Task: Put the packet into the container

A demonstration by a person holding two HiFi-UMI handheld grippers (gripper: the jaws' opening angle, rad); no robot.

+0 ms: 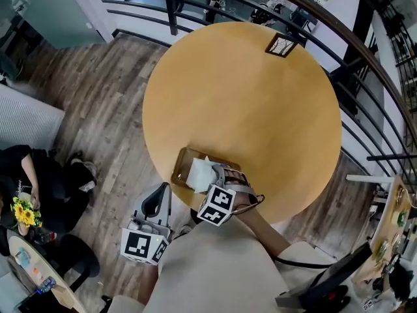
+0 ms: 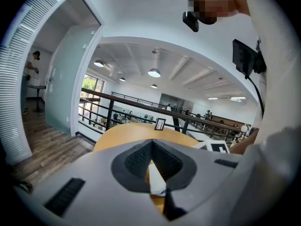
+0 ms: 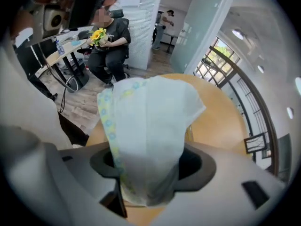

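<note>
A white packet (image 1: pixel 199 173) with a pale blue and yellow patterned edge hangs over a small wooden container (image 1: pixel 180 166) at the near edge of the round table (image 1: pixel 260 109). My right gripper (image 1: pixel 212 177) is shut on it. In the right gripper view the packet (image 3: pixel 148 126) fills the space between the jaws of that gripper (image 3: pixel 148 175) and sticks out beyond them. My left gripper (image 1: pixel 158 199) is off the table's near left edge, over the floor, shut with nothing in it. Past its touching pads (image 2: pixel 134 159), the left gripper view shows a white sliver of the packet (image 2: pixel 157 179).
A small framed picture (image 1: pixel 281 44) stands at the table's far edge. A dark railing (image 1: pixel 365 64) curves round the far and right sides. A seated person (image 1: pixel 36 175) with yellow flowers (image 1: pixel 25 212) is at a desk to the left, over wooden floor.
</note>
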